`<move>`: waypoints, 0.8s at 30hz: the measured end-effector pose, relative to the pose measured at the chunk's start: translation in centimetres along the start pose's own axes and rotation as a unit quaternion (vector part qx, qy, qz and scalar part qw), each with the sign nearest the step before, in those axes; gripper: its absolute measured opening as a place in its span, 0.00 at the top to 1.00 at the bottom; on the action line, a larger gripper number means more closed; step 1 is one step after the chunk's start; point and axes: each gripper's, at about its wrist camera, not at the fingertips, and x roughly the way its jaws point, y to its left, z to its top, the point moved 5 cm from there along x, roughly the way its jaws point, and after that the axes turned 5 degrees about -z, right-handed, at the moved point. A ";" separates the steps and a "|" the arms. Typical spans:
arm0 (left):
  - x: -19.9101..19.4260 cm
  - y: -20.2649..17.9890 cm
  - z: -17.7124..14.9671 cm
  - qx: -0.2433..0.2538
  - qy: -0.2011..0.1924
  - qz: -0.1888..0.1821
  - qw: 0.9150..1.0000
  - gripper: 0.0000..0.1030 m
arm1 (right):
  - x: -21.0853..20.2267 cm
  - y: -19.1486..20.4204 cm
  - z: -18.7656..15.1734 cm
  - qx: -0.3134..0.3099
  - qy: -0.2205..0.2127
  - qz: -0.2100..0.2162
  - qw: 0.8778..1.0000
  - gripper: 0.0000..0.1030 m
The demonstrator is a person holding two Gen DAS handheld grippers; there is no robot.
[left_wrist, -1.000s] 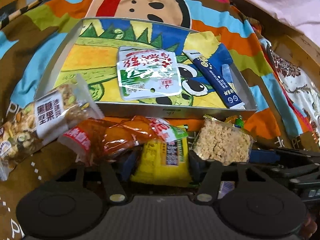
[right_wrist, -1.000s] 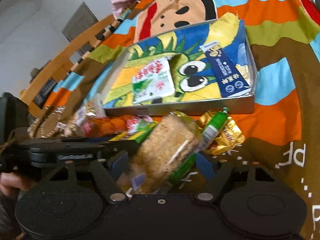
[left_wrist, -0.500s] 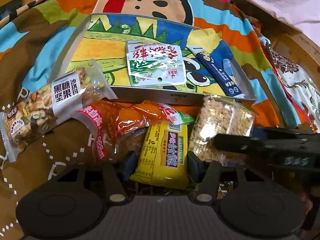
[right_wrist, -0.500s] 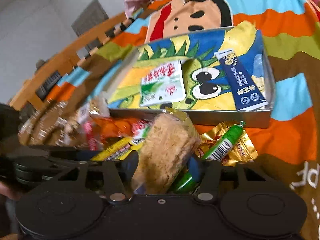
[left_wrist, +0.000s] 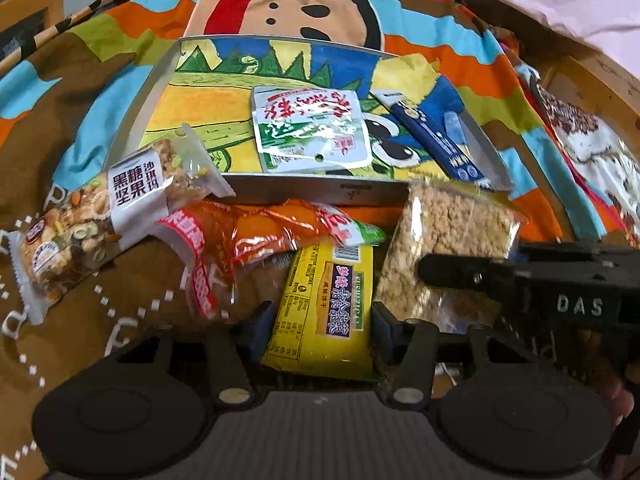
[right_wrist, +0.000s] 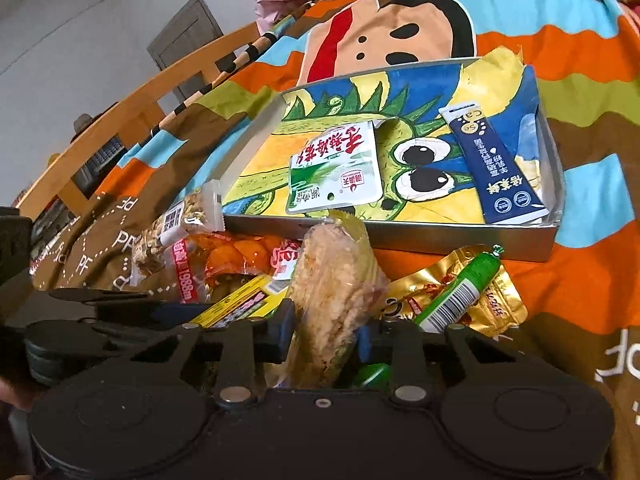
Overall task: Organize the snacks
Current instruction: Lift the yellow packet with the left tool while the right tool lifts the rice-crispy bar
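Two handheld grippers are seen side by side over a bright striped cartoon cloth (left_wrist: 416, 56). The left gripper (left_wrist: 318, 322) is closed on a flat yellow packet (left_wrist: 324, 304), printed with a purple label and a barcode, which is pinched at its near end between blue pads. The right gripper (right_wrist: 325, 330) is clamped on a clear-wrapped puffed rice bar (right_wrist: 334, 304); the bar is pale golden and crumbly, and is held nearly upright with its sealed yellow end pointing up.

A shallow metal tray (right_wrist: 460, 236), lined with a green dinosaur drawing, is set just beyond both grippers. A white and green sachet (right_wrist: 334, 170) is laid near the tray's middle, and a long navy stick pack (right_wrist: 494, 164) is laid along its right side.

Loose snacks are heaped on the cloth in front of the tray's near wall: a nut bar (left_wrist: 100, 216) with a white label at the far left, an orange packet (left_wrist: 248, 236) partly over the yellow packet, and, in the right wrist view, a green tube (right_wrist: 464, 294) resting on a gold wrapper (right_wrist: 500, 300).
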 end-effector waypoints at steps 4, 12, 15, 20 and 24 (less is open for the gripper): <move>-0.8 -0.2 -1.0 0.011 0.009 0.006 1.000 0.46 | -2.0 0.7 -0.5 -0.022 -0.004 -0.018 1.000 0.73; 0.4 0.0 0.0 -0.016 0.009 0.002 1.000 0.44 | -2.5 0.9 -0.9 -0.028 -0.004 -0.022 0.999 0.74; 1.0 -0.7 0.0 0.005 0.014 0.027 1.000 0.46 | -2.9 1.2 -1.3 -0.040 -0.008 -0.025 0.999 0.74; 0.1 -1.6 -0.5 0.018 0.004 0.049 0.999 0.48 | -3.4 1.8 -1.5 -0.066 -0.022 -0.035 0.997 0.75; -1.9 -1.9 -1.2 0.018 -0.012 0.059 0.998 0.48 | -4.4 2.6 -1.6 -0.098 -0.045 -0.047 0.993 0.77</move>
